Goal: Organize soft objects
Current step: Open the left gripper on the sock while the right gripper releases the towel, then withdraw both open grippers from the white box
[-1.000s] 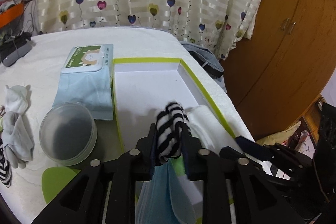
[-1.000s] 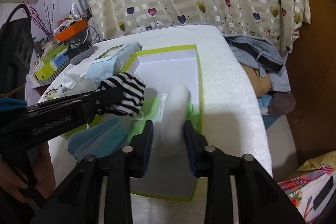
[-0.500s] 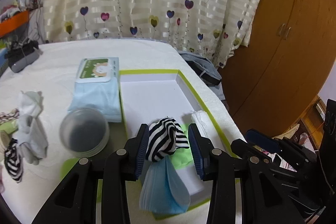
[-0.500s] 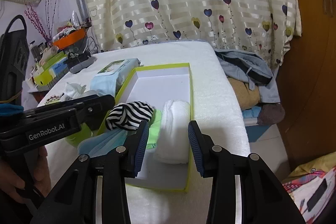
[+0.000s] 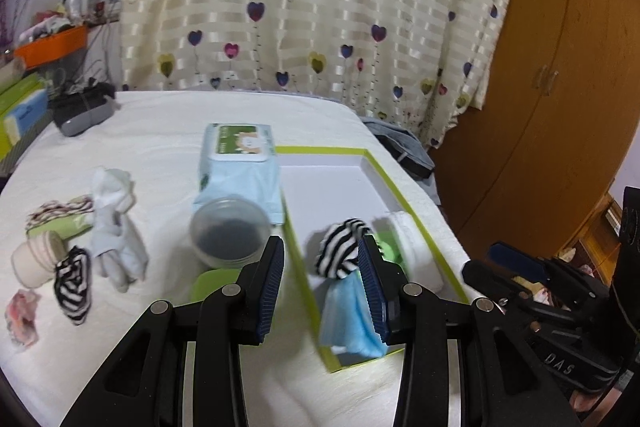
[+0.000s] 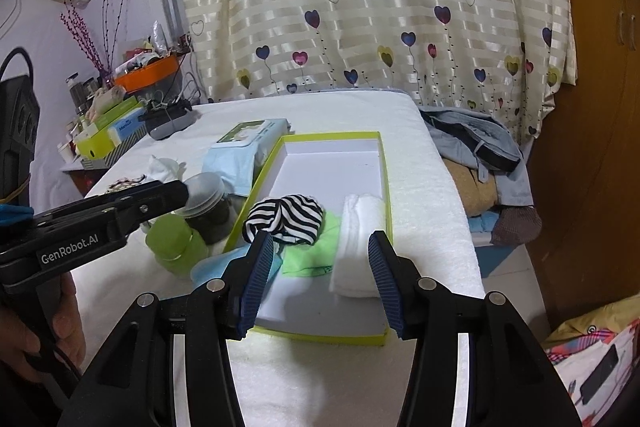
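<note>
A second ago my left hand-held gripper (image 5: 320, 279) pinched the striped sock (image 5: 343, 251) and my right hand-held gripper (image 6: 320, 273) squeezed the white roll (image 6: 357, 247); both have since let go and pulled back and up. The sock now lies loose in the box (image 6: 332, 139), just beyond my left fingertips and slightly to their right, on top of a green cloth (image 6: 310, 254). In the left view it looks close against the right pad, but the right view shows it lying free. My left jaws stand spread with nothing pressed between them. My right jaws are opening, and nothing is between them; the roll lies in the box just ahead, along its right wall, partly behind my right fingertip. A blue mask (image 5: 350, 319) sits at the near left corner of the box, below the sock.

Left of my left gripper, outside the box, stand a clear tub (image 5: 229, 230) with a green lid (image 5: 212, 283) near it, and a wipes pack (image 5: 239, 163) further ahead. Far to the left on the bench (image 5: 160, 131) lie white socks (image 5: 114, 223), another striped sock (image 5: 72, 283), a beige roll (image 5: 36, 261) and a pink scrap (image 5: 20, 317). In the right view, a hand (image 6: 52, 323) holds the left gripper's handle.
</note>
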{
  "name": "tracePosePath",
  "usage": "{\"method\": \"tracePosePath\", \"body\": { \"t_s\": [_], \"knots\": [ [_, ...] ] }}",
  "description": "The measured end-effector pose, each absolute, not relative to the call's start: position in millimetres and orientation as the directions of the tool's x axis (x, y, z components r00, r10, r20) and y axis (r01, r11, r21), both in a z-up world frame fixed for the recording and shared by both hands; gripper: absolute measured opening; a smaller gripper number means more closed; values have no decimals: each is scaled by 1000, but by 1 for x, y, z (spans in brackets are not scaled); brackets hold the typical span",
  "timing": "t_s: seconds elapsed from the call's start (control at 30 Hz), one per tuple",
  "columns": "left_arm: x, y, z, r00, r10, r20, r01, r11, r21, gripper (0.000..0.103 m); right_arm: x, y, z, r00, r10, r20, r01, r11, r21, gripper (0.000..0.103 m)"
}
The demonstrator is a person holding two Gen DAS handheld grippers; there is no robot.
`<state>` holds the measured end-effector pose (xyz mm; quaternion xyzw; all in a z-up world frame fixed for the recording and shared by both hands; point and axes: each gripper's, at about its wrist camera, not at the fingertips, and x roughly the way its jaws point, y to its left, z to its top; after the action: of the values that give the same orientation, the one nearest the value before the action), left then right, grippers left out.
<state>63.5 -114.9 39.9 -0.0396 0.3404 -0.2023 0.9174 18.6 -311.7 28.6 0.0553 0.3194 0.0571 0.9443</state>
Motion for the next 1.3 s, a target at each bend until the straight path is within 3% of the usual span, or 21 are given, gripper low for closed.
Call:
{"method": "tracePosePath", "body": {
  "t_s": [1.3],
  "knots": [
    [33, 23, 31, 769, -171, -615, 38, 974, -224, 37, 5, -230, 39, 754, 278, -595, -264, 958, 114, 51]
  ]
}}
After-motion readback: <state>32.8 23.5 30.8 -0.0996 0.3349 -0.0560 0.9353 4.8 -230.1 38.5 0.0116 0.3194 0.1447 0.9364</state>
